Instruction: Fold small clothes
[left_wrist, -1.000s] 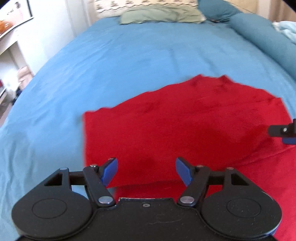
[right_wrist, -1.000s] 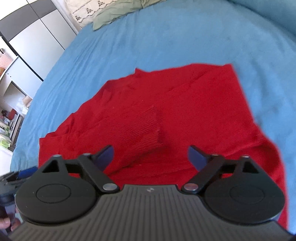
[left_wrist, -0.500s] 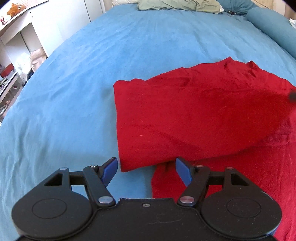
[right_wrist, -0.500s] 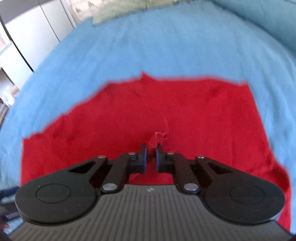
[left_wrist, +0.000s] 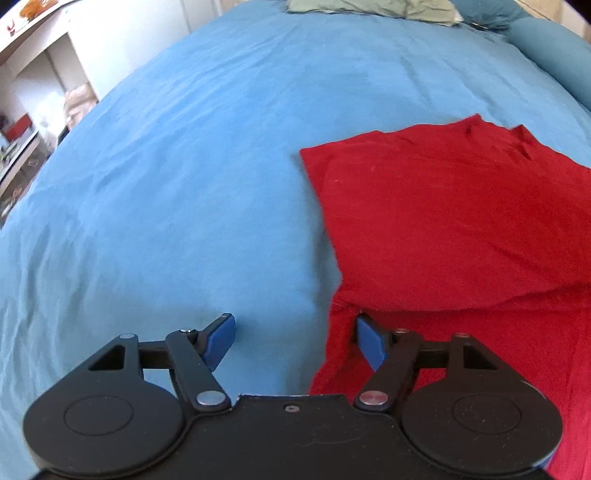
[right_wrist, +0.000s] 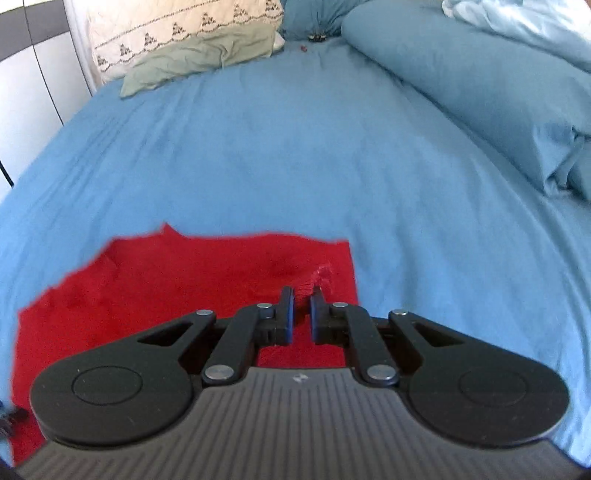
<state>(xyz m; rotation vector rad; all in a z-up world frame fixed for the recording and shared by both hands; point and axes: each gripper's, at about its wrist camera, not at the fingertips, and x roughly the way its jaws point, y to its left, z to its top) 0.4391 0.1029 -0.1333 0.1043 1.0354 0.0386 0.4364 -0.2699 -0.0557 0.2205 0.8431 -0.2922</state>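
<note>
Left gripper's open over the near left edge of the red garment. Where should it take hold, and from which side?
Grip the red garment at its lower left edge, near where the folded top layer ends. Come in from the bare blue sheet side, one finger each side of the edge. The left gripper already straddles it, open.
</note>
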